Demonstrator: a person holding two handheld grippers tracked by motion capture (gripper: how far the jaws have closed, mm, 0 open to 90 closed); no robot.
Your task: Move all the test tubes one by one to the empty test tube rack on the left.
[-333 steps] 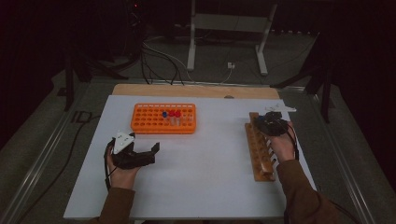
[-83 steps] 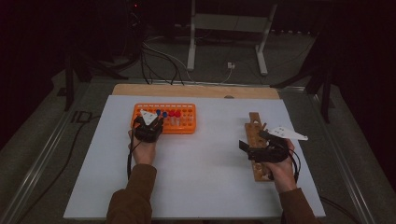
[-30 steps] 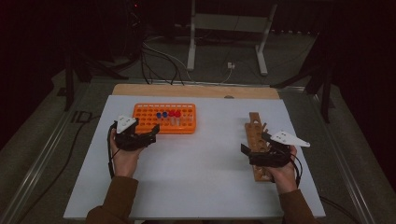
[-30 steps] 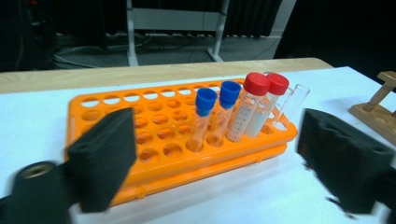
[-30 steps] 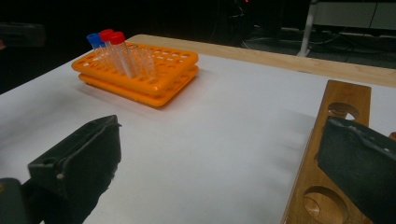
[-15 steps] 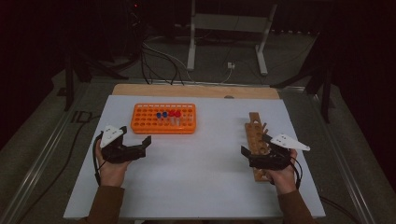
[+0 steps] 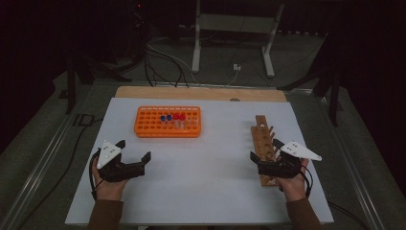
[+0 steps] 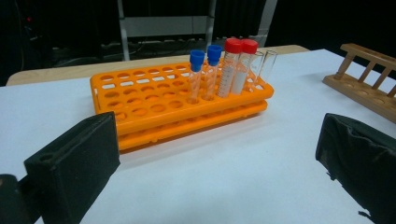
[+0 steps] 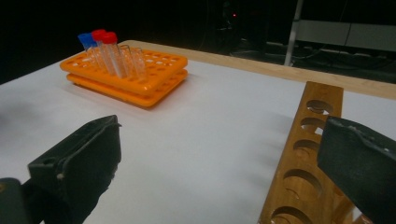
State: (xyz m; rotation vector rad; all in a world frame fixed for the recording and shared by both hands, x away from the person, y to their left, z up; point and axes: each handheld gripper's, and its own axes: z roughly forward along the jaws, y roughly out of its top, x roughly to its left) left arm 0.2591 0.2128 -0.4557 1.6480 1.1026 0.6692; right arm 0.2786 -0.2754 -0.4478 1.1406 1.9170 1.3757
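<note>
So the orange tube rack (image 7: 167,121) sits upper left of centre in the high view, flat on the white table top (image 7: 201,191). In it I can see two blue-capped tubes (image 8: 205,70) side by side, then two red-capped tubes (image 8: 237,65) right next to them, then a couple of clear uncapped tubes (image 8: 261,65) at the end of the same row. All of them stand upright. In the left gripper view the rack fills the upper middle of the frame, nothing touching it.

My left gripper (image 7: 133,154) is at the lower left of the high view, below and left of the rack and well apart from it. Its jaws have just been opening and now stand wide apart, with only bare table between them. Pointed roughly toward the rack.

Over on the right side of the high view there's the wooden rack (image 7: 264,143), a long strip with a row of round holes, running up and down the frame. From what I can see the holes have no tubes in them. My right gripper (image 7: 263,151) sits at its lower end, jaws spread apart too. In the right gripper view the wooden rack comes up at lower right, partly behind the right-hand jaw; can't tell if that jaw touches the wood. Nothing is clamped.

Behind the table: a metal stand (image 7: 230,28) and some cables (image 7: 163,62) on the floor, top of the frame.
</note>
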